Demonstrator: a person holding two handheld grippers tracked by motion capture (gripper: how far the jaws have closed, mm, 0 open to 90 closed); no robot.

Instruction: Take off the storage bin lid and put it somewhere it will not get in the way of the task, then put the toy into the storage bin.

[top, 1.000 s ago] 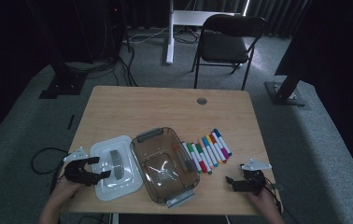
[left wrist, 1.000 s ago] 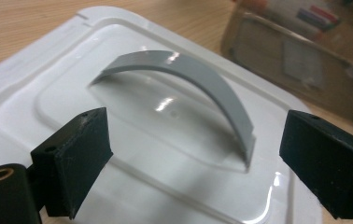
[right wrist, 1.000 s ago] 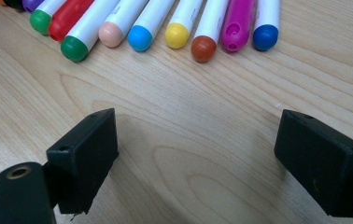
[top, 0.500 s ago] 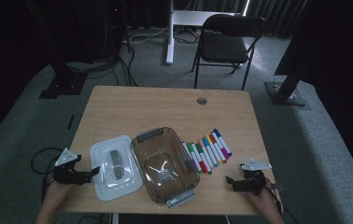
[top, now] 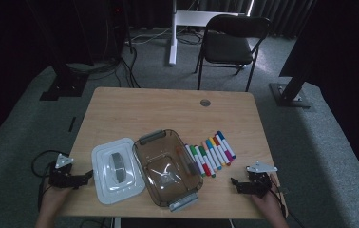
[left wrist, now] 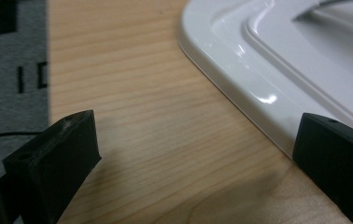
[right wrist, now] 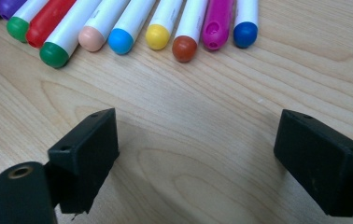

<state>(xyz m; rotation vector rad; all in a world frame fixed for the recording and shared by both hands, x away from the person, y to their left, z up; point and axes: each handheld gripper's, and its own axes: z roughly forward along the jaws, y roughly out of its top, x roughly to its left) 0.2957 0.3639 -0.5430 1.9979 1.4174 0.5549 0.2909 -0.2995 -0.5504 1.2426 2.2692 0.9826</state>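
A white lid [top: 116,168] with a grey handle lies flat at the table's front left, its rim also in the left gripper view [left wrist: 240,88]. Beside it stands a clear brown container [top: 168,168] with what looks like one marker along its right wall. Several coloured markers [top: 211,153] lie in a row to its right, their caps in the right gripper view [right wrist: 118,39]. My left gripper [top: 86,176] [left wrist: 195,140] sits at the left table edge. Its jaws have just been opening; they are open, apart from the lid's rim. My right gripper [top: 238,184] [right wrist: 198,135] rests open over bare wood below the markers.
The wooden table [top: 168,111] has a round cable hole [top: 205,102] at the back. A black folding chair [top: 230,42] stands behind it. A cable loops on the grey floor [top: 40,159] by the left hand. Dark stands flank the table.
My left gripper has drawn back to the left, off the lid's edge and toward the table's left edge. The lid stays flat. The right gripper has not moved.
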